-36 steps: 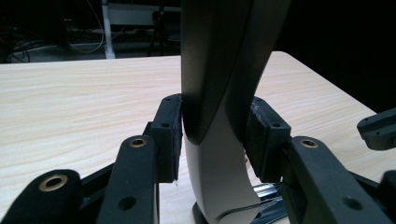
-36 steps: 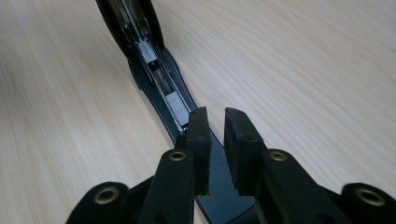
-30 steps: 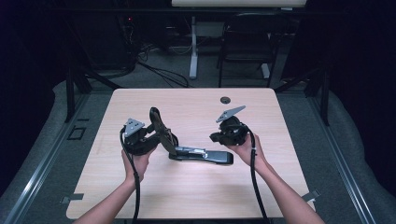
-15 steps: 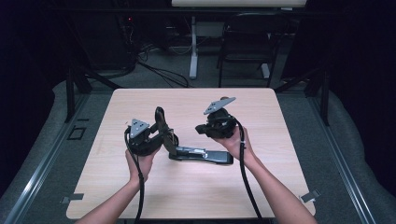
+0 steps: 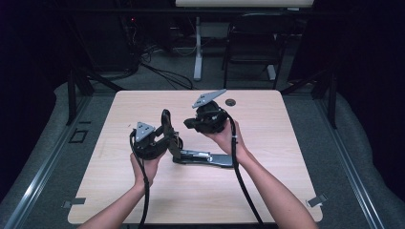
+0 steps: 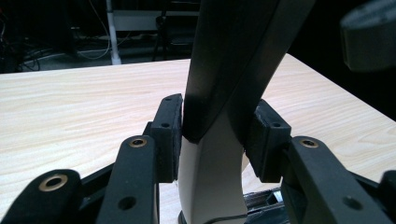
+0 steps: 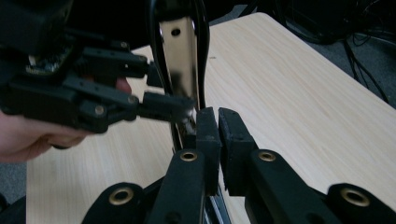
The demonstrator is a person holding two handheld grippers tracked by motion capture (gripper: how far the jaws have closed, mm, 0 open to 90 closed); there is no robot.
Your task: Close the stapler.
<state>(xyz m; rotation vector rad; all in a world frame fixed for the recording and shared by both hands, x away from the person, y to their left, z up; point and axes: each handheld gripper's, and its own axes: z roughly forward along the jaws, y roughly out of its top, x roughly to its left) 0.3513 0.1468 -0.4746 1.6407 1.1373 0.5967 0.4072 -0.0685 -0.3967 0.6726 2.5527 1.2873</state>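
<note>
On the light wooden table [image 5: 286, 191] in a dark room, the left gripper [image 6: 215, 135] squeezes the raised black top arm [image 5: 166, 125] of a big black stapler [image 5: 203, 157], while the right gripper [image 7: 218, 135], shut and empty, floats just beside that arm.

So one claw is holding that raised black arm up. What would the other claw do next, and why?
Probably open its jaws and reach for the raised arm above the other grip. The left gripper is already shut on that arm, holding it upright over the flat base on the table. The right gripper is shut on nothing, close beside the arm's shiny underside, so it cannot grasp until it opens.
</note>
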